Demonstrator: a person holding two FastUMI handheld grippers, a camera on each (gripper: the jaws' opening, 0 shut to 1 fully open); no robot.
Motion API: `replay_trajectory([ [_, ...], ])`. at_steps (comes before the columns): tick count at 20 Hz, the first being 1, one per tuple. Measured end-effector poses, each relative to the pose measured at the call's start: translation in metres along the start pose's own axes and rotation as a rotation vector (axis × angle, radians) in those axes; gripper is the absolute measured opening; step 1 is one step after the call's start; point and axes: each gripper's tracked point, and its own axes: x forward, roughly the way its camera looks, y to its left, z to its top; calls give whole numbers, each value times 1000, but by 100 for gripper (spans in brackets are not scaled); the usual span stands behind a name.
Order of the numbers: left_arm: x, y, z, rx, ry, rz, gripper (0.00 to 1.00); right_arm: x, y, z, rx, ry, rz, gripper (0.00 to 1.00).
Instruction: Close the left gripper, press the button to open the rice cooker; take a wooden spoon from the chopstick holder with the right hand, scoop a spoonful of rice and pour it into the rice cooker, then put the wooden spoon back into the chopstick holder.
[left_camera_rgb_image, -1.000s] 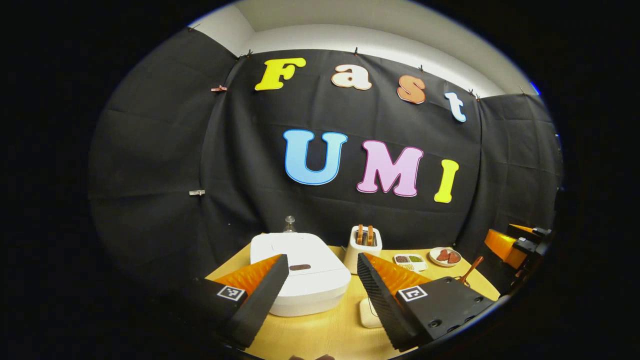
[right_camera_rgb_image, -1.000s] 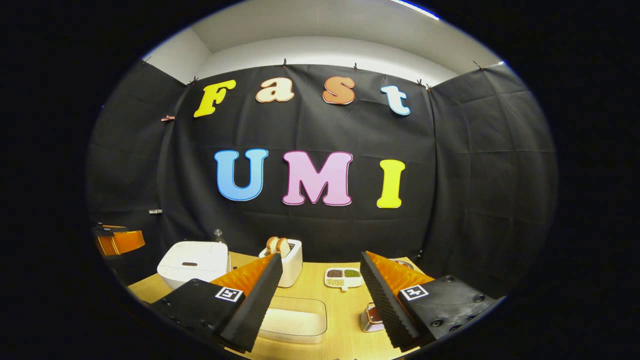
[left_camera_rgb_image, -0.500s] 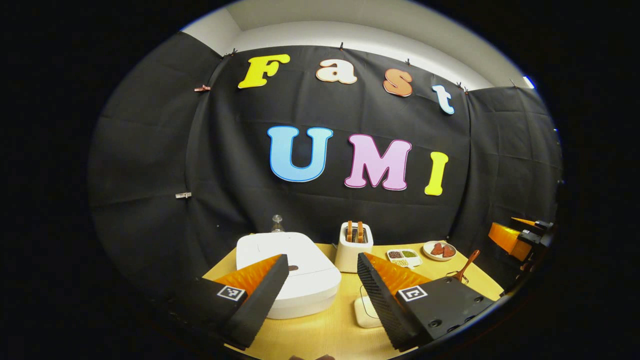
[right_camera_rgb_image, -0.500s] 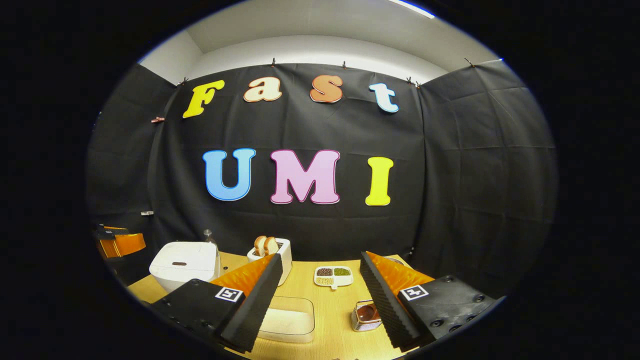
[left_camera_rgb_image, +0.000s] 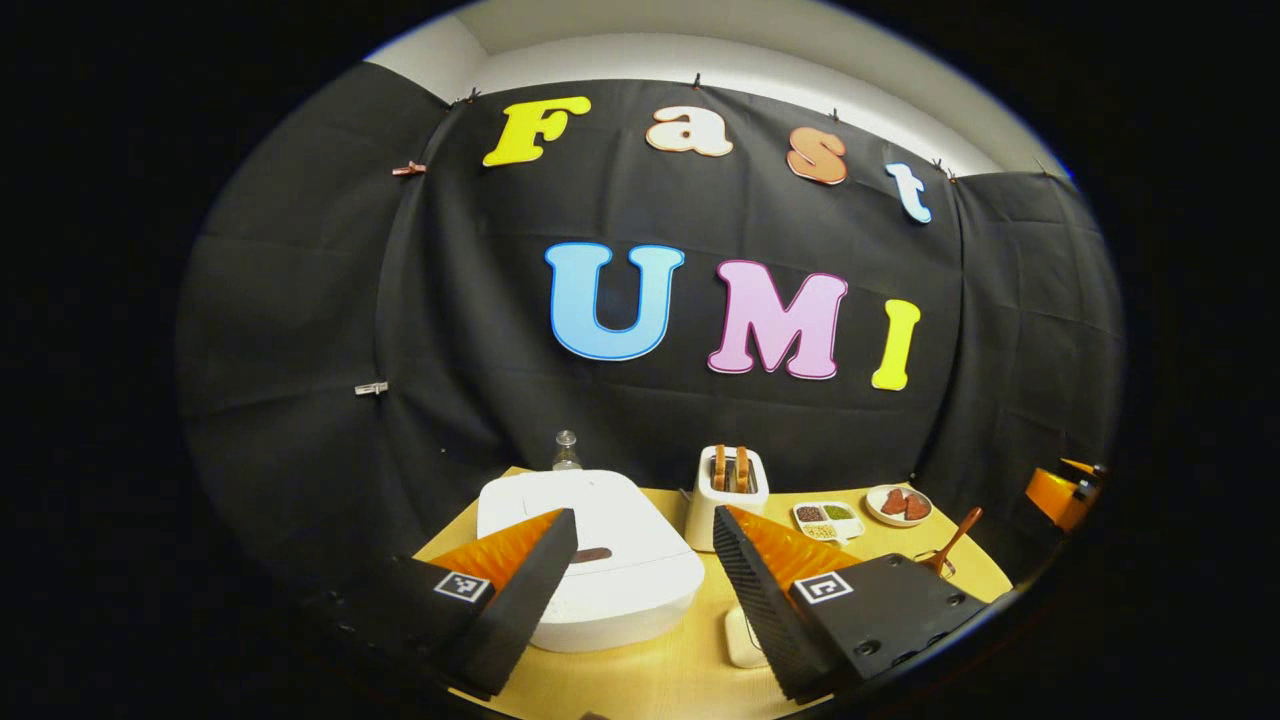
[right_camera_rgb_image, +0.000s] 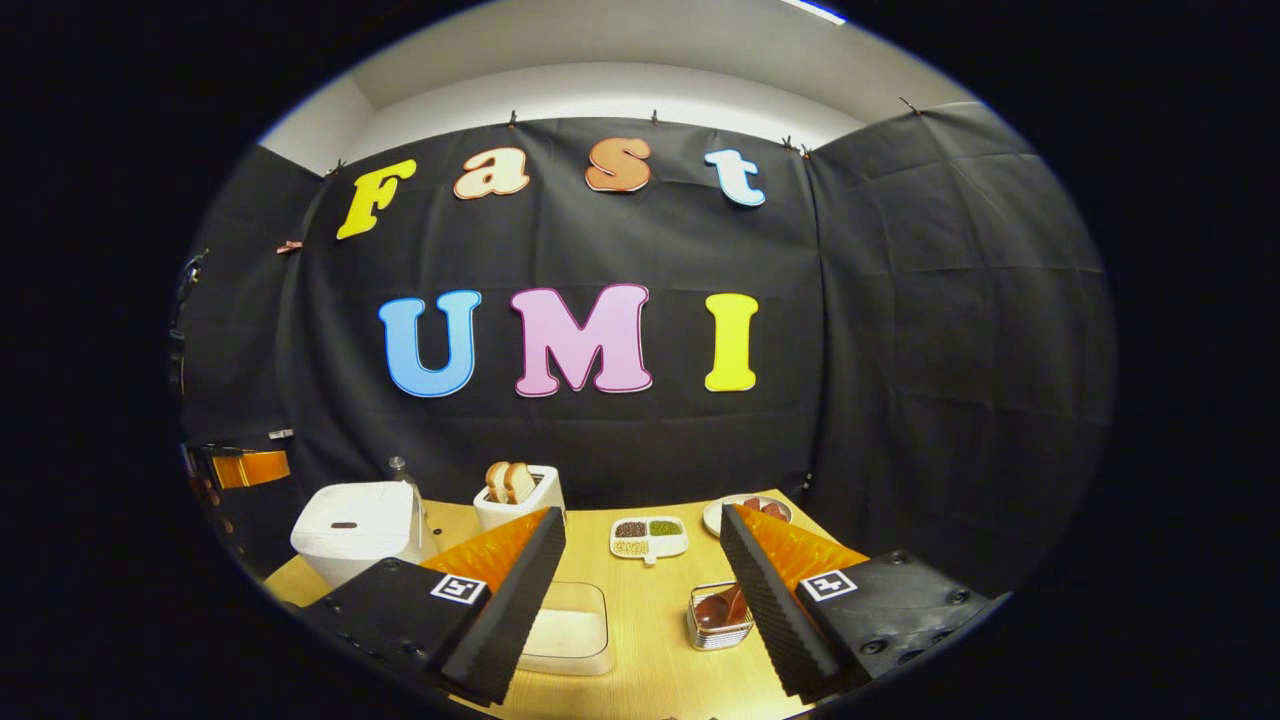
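L gripper (left_camera_rgb_image: 645, 555) fingers spread wide, holding nothing; white rounded-square rice cooker (left_camera_rgb_image: 600, 550) on the wooden counter (left_camera_rgb_image: 650, 680) lies betw. & just beyond them, lid down, dark button (left_camera_rgb_image: 592, 554) facing the fingers. R gripper (right_camera_rgb_image: 640, 555) fingers also spread, empty; wire-mesh chopstick holder (right_camera_rgb_image: 718, 630) sits right of cooker, just inside R finger. Brown wooden spoon (left_camera_rgb_image: 952, 542) in it, handle tilted up-right.

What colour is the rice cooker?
White, with a small dark button on its lid. The rice cooker shows best in the left gripper view.

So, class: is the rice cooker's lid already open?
No, the rice cooker sits with its white lid flat and closed in the left gripper view.
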Motion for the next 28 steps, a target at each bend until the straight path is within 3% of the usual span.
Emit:
replay_trajectory([
  [4, 22, 4, -3, 23, 39, -12, 82, -1, -6, -10, 3, 30, 18, 98],
  [7, 40, 5, -8, 34, 72, -15, 62, 0, -11, -14, 6, 37, 34, 98],
  [8, 44, -1, -11, 33, 81, -31, 61, -1, -15, -17, 4, 42, 36, 98],
  [11, 61, -1, -17, 72, 101, -22, 38, 1, -30, -23, 22, 60, 21, 98],
  [12, 69, 6, -14, 87, 95, 1, 38, 2, -31, -26, 35, 69, 23, 98],
  [13, 76, 13, -12, 104, 93, 35, 22, 3, -33, -28, 43, 78, 27, 98],
  [14, 83, 19, -12, 115, 93, 61, 19, 4, -33, -31, 46, 88, 29, 98],
  [15, 89, 20, -14, 115, 98, 62, 9, 5, -35, -33, 44, 97, 30, 98],
  [21, 125, 51, -58, 101, 237, 122, 7, 11, -44, -41, 29, 123, 19, 98],
  [28, 138, 49, -106, -8, 354, 76, 7, 11, -59, -46, 30, 141, -19, 98],
])
